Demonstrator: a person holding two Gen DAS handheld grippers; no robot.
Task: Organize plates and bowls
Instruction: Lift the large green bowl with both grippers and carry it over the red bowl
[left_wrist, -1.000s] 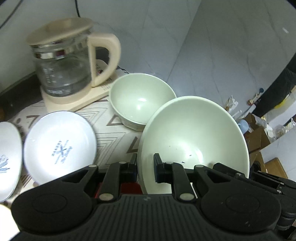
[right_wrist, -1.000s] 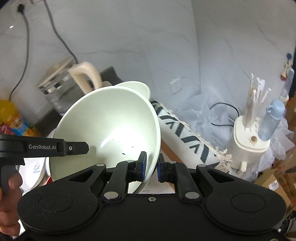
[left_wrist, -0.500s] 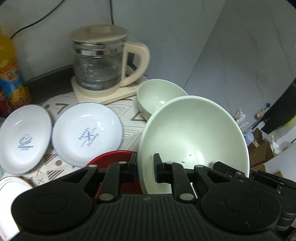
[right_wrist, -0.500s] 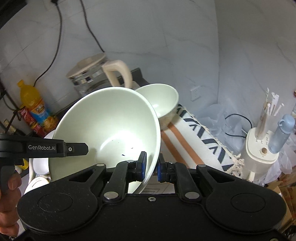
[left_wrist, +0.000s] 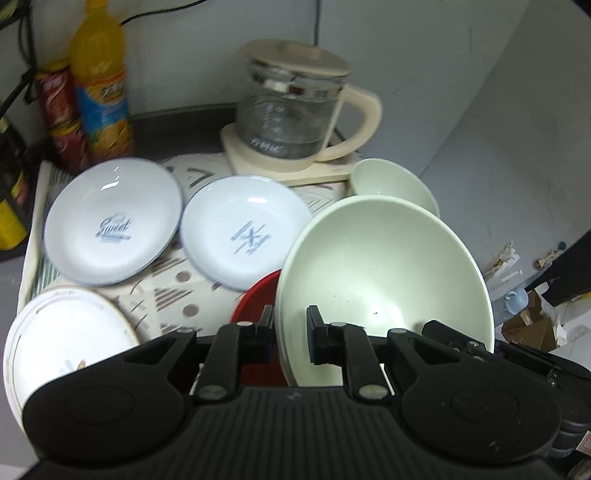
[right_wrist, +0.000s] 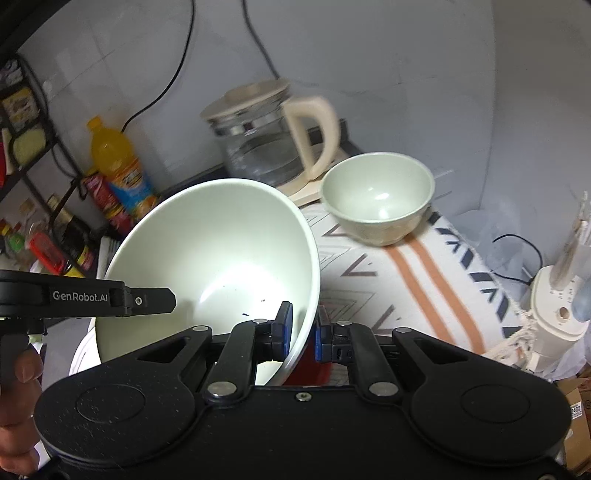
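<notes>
From the left wrist view, the left claw points steeply down and pinches the near rim of the large pale green bowl — one finger outside the wall, one inside. The bowl is held tilted above a red plate. Beyond it on the patterned table lie two white plates with blue print, a gold-rimmed plate at lower left, a small green bowl and a glass kettle at the back.

From the right wrist view, the right claw is likewise angled down and clamped on the opposite rim of the same large bowl, its blue pads on either side of the wall. The left claw's body reaches in from the left edge, with fingers of the person's hand wrapped on its grip. The small bowl stands upright on the striped cloth, just beside the kettle.
</notes>
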